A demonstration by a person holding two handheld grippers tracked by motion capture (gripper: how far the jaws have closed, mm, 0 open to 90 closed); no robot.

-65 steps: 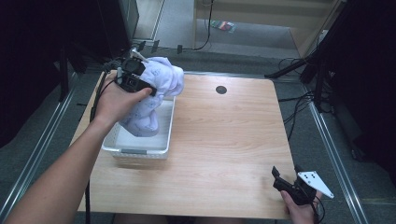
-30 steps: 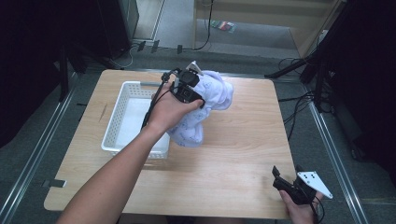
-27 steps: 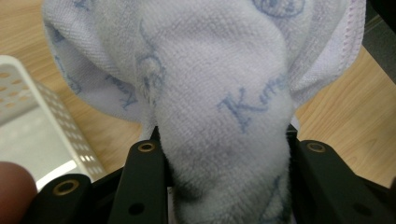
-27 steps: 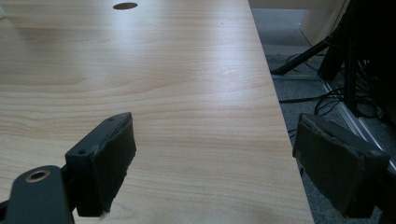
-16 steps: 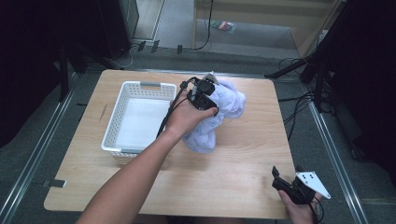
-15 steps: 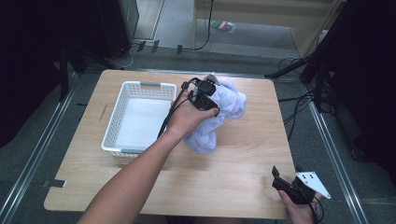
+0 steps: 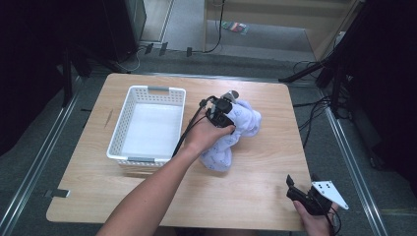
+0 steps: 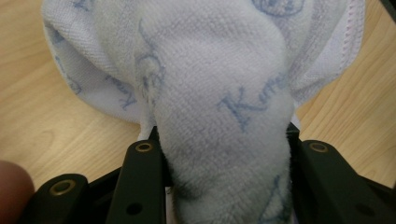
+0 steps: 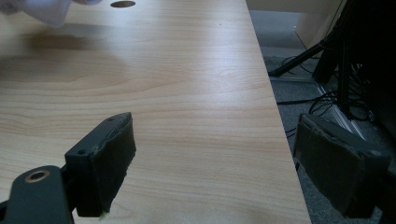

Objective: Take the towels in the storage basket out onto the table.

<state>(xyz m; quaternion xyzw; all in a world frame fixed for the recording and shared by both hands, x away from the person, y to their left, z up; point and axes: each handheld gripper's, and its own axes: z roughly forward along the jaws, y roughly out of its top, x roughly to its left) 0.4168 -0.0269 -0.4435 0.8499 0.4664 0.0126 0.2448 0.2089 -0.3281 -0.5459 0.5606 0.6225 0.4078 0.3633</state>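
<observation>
Wooden tabletop (image 7: 147, 196) with a white slotted basket (image 7: 129, 112) standing empty toward its left edge, and a pale towel with blue lettering (image 7: 246, 120) bunched near the middle, just right of the basket and apart from it. The towel's lower folds lie on the wood in the high view, while its upper part is gathered in the left tongs (image 7: 221, 110); the left gripper view shows a thick fold of the towel (image 8: 224, 93) pinched firmly between the two black jaws, the wood close beneath it. The right tongs (image 7: 300, 189) rest at the tabletop's near right corner, well apart from the cloth, with jaws standing wide and nothing between them, as the right gripper view (image 9: 210, 163) confirms. Step in hand, as judged: setting the towel down on the open wood beside the basket. The next move calls for lowering the bunch until it rests fully, then easing the left jaws apart so the fold slips free without dragging; spreading or folding would likely need the right tongs brought across to take a free edge.
</observation>
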